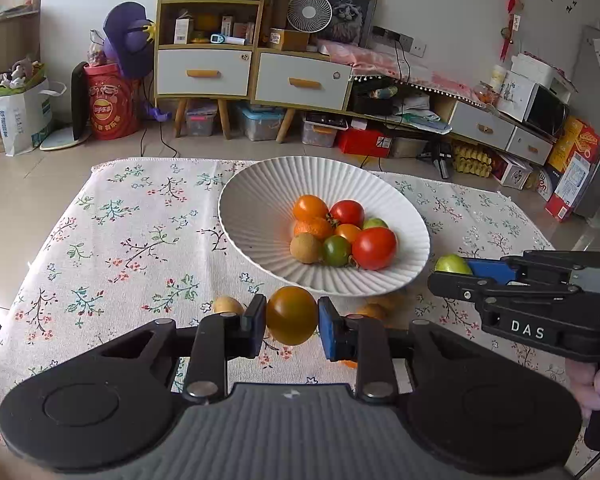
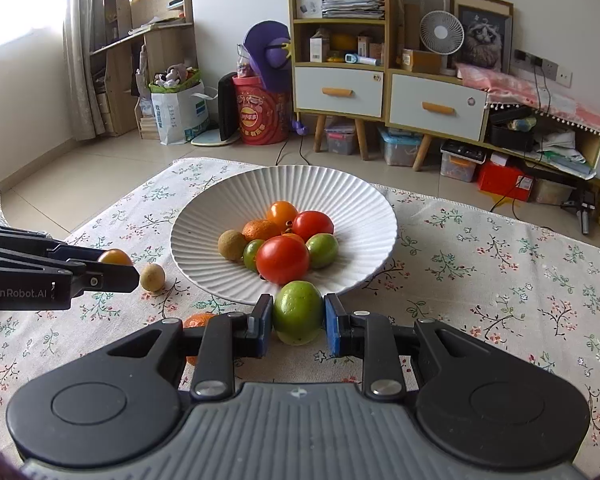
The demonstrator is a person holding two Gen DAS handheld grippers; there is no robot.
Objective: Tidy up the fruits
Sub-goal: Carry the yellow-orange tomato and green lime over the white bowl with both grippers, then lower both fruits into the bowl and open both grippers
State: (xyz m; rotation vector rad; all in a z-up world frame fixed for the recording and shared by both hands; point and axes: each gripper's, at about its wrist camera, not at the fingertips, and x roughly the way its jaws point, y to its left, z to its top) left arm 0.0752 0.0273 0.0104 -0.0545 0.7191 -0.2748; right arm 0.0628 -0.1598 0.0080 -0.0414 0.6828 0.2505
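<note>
A round amber-orange tomato (image 1: 291, 315) is pinched in the left gripper (image 1: 291, 322), just before a white ribbed ceramic bowl (image 1: 256, 200) of mixed fruits. Beside it, the right gripper (image 2: 298, 320) clamps a green round fruit (image 2: 298, 312) above the floral tablecloth (image 1: 112, 232).

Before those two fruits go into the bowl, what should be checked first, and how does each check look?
1. Left tool grips the yellow-orange tomato: ok.
2. Right tool grips the green fruit: ok.
3. Bowl has bare space left of the pile: ok.
4. Tools apart from each other: ok.
5. Loose small brown fruit on the cloth clear of the path: cannot tell.
</note>
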